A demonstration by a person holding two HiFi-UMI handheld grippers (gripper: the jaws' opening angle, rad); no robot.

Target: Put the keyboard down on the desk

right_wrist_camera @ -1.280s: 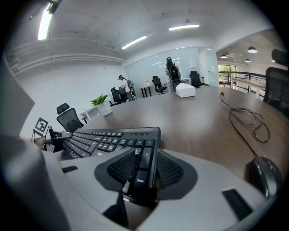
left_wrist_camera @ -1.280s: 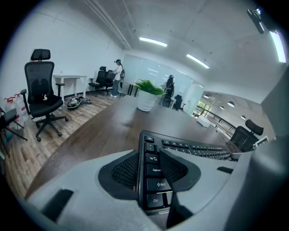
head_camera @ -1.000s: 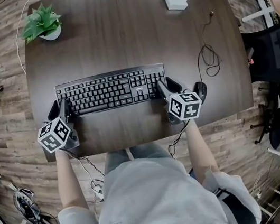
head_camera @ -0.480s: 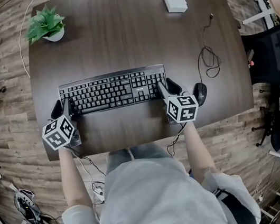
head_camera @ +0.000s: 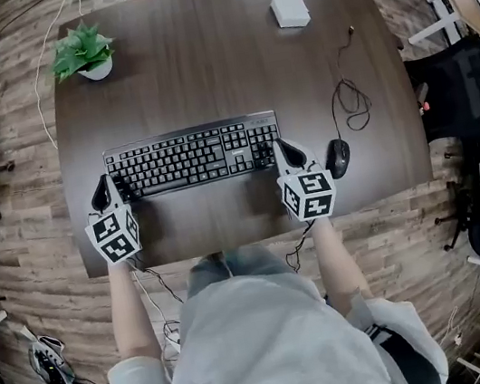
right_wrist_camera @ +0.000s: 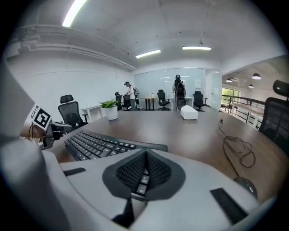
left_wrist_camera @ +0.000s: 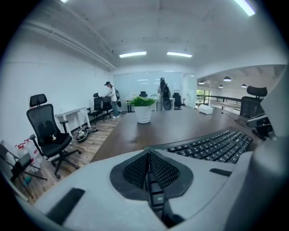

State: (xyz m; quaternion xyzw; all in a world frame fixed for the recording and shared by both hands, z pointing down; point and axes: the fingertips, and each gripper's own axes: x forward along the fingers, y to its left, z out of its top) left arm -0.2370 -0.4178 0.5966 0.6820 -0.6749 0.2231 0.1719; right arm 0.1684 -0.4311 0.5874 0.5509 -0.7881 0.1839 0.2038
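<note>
Keyboard: a black keyboard point(head_camera: 192, 156) stretches across the near middle of a dark wooden desk point(head_camera: 199, 65), its long side running left to right; whether it rests on the top or sits just clear of it cannot be made out.
Left gripper: the left gripper point(head_camera: 107, 188) has just been closing and now pinches the keyboard's near left corner, with a row of keys showing in the narrow slit between its ribbed pads point(left_wrist_camera: 135, 169).
Right gripper: the right gripper point(head_camera: 283, 153) is clamped on the near right corner, keys likewise caught between its pads point(right_wrist_camera: 156, 171).
Marker cubes: a black-and-white cube point(head_camera: 114, 236) rides behind the left jaws, a second cube point(head_camera: 308, 195) behind the right.
Person: bare forearms reach in from the desk's near edge, one to each tool.
Mouse: a dark mouse point(head_camera: 337, 157) lies just right of the right gripper, with a loose cable point(head_camera: 348, 103) coiled beyond it.
Far side: a potted plant point(head_camera: 82, 53) stands at the far left corner, a white box point(head_camera: 289, 9) towards the far right.
Room: an office chair point(head_camera: 462, 92) sits on the wood floor right of the desk.
</note>
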